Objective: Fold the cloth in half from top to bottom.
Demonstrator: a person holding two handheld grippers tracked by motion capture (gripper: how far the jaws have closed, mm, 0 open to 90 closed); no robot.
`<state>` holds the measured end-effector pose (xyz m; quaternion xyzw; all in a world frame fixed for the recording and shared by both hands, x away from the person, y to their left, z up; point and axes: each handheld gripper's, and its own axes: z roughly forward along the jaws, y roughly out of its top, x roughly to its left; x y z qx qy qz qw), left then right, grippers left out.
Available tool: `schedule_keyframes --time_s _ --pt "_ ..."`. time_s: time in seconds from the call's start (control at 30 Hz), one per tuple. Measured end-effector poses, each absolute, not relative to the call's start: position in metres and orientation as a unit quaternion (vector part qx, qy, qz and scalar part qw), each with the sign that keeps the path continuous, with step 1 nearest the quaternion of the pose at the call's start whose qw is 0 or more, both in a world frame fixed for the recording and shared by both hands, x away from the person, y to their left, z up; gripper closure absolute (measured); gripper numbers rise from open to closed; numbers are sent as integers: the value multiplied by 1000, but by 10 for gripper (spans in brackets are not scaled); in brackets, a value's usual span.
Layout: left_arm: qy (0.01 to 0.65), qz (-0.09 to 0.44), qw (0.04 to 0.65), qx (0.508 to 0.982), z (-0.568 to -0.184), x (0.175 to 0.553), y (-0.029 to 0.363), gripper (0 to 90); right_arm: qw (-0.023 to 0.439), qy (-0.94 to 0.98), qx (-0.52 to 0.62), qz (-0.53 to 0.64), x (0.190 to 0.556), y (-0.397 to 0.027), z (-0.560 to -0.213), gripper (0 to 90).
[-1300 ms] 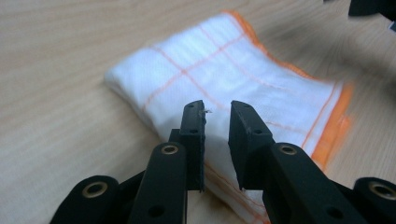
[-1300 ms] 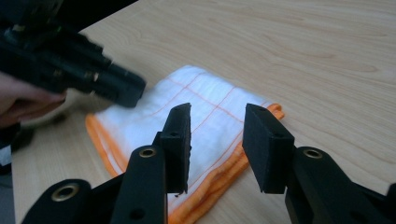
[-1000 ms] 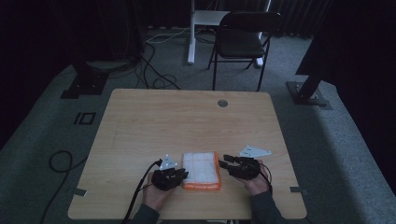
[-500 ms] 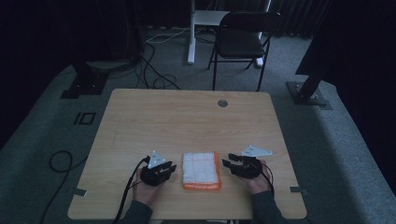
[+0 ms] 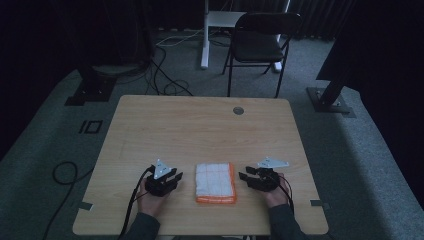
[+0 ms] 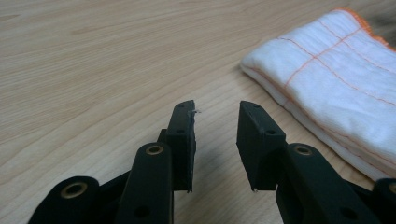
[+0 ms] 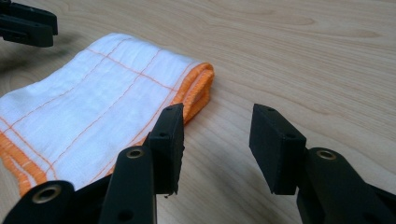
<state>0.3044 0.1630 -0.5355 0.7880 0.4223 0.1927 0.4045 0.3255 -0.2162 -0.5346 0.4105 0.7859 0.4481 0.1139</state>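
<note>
One folded white cloth with orange stitching and an orange hem [image 5: 215, 182] lies on the light wooden surface [image 5: 200, 130], near its front edge and about midway between the left and right edges. Two hand-held grippers flank it. The left hand-held gripper [image 5: 175, 177] sits just beside the cloth's left edge, apart from it, jaws narrowly parted and holding nothing. The right hand-held gripper [image 5: 243, 177] sits just beside the cloth's right edge, jaws wider apart, also holding nothing. The back half of the surface lies bare apart from one small round grommet [image 5: 238, 110] near the back edge.
</note>
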Motion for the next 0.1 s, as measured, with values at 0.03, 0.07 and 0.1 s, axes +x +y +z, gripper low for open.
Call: schedule_keyframes --time_s 0.03,0.07,0.1 --pt "423 194 404 787 -536 305 163 676 115 785 411 449 326 -217 -535 548" --pt "425 195 404 786 -536 305 164 671 116 785 412 447 326 -218 -535 546" --pt "426 197 403 786 -536 305 164 665 120 787 412 444 327 -218 -535 543"
